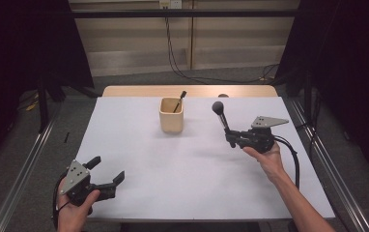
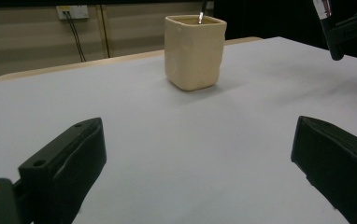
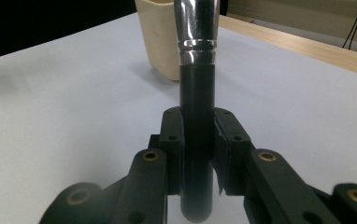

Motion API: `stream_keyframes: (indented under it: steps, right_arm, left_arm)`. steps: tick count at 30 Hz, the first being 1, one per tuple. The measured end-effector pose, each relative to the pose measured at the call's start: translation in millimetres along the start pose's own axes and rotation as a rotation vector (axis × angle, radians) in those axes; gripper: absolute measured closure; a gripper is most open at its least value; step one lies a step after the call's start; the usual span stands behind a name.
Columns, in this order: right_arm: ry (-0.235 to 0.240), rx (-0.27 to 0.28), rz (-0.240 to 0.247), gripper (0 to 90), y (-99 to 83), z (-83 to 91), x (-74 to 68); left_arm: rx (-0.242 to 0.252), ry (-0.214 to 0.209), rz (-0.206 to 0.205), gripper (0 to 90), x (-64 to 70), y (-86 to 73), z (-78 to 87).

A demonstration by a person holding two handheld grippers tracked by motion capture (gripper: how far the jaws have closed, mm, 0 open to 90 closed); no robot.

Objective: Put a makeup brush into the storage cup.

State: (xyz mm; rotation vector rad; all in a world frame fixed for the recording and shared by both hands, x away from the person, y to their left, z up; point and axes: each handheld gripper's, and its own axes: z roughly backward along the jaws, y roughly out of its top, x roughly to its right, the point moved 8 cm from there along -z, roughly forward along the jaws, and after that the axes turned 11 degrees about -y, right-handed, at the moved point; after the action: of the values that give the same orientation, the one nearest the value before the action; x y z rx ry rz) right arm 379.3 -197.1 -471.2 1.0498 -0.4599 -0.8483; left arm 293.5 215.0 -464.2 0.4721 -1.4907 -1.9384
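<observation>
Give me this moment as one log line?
right gripper: shut on makeup brush, beside cup | left gripper: open, idle

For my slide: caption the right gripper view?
Right tongs clamp a brush handle, cup behind.

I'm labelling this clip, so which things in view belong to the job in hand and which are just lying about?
In the job:
- makeup brush, clamped in the right gripper
- beige cup, already holding a thin brush

Lying about:
- left gripper, open and idle
- small dark object at the table's far edge
</observation>
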Motion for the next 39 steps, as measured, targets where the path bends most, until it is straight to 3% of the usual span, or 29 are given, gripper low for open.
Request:
stream_keyframes:
  steps: [4,5,17,27,32,39]
  right_arm:
    - [0.011,0.009,0.015,75.7,2.2,0.4,-7.2]
    - [0.01,0.011,0.02,75.7,2.9,0.5,-8.4]
    - [0.07,0.012,0.035,75.7,2.6,0.1,-37.7]
    - [0.102,0.021,0.044,75.7,7.7,-4.6,-56.2]
    - [0.124,0.038,0.061,75.7,13.8,-4.1,-71.2]
    - [0.149,0.044,0.065,75.7,17.2,-11.9,-82.3]
  left_arm:
    - [0.002,0.008,-0.007,3.3,0.1,2.1,-0.9]
    - [0.022,-0.001,0.009,3.3,1.3,3.5,-0.4]
    - [-0.02,-0.055,0.013,3.2,12.4,-0.7,-11.9]
    - [0.006,-0.081,-0.001,3.0,18.8,10.0,-22.2]
    - [0.018,-0.106,0.018,3.0,25.9,13.6,-29.2]
    - [0.015,-0.125,0.001,3.0,33.1,17.8,-40.4]
